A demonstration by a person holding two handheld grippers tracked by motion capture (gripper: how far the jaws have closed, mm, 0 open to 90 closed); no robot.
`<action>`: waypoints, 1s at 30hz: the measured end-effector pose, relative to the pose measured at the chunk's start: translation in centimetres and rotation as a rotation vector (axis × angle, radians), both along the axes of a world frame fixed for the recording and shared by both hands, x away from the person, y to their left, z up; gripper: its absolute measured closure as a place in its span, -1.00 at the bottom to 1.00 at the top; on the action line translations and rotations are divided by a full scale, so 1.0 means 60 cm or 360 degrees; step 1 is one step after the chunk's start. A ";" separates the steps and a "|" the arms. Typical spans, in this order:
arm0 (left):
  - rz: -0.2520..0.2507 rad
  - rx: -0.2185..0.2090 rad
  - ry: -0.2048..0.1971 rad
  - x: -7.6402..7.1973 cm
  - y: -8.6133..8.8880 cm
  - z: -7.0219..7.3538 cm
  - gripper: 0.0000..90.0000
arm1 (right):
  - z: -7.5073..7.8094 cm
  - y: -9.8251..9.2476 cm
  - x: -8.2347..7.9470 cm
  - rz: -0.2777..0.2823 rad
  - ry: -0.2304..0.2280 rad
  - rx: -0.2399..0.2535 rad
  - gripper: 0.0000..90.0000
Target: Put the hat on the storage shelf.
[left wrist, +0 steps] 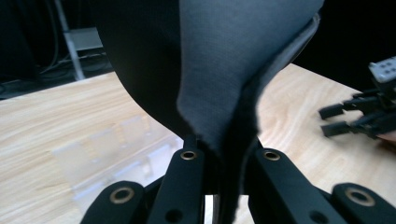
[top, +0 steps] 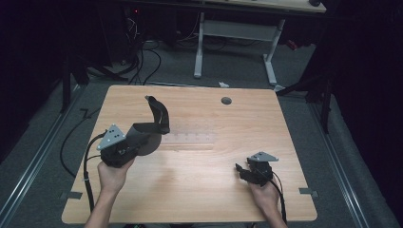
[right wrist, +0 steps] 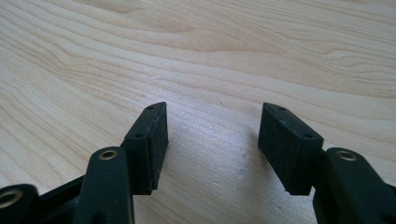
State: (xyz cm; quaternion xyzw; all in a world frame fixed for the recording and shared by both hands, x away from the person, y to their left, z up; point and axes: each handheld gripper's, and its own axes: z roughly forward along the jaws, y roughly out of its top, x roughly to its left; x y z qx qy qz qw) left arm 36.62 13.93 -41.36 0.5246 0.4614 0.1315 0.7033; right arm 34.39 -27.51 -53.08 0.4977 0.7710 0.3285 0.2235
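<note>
A pale wooden tabletop (top: 199,190) with a round cable hole (top: 226,100) near its far edge stands on grey carpet (top: 237,66) in a dark room. Behind it are the white legs of another desk (top: 271,57) and loose black cables (top: 142,61) on the floor. A clear plastic organiser (left wrist: 116,149) lies on the wood near the middle. The left tool (top: 124,148) is pressed together on a dark grey cloth (left wrist: 219,70), pinching it at a gathered edge and holding it above the left half of the tabletop. The cloth fans out from the pinch, and a narrow strip (top: 158,111) rises toward the far edge, so its long axis runs away from the person. The right tool (right wrist: 212,140) rests low over bare wood at the right, its jaws spread with nothing between them
</note>
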 end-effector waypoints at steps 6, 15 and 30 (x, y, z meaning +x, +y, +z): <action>0.0068 0.0015 -0.0021 0.027 0.013 -0.001 0.91 | 0.000 0.000 0.000 0.0003 -0.0002 -0.0002 -0.05; 0.0131 0.0049 -0.0041 0.049 0.023 -0.008 0.91 | 0.000 0.000 0.000 0.0005 -0.0002 -0.0004 -0.05; 0.0204 0.0060 -0.0046 0.078 0.029 -0.023 0.91 | 0.000 0.000 0.000 0.0005 -0.0003 -0.0002 -0.05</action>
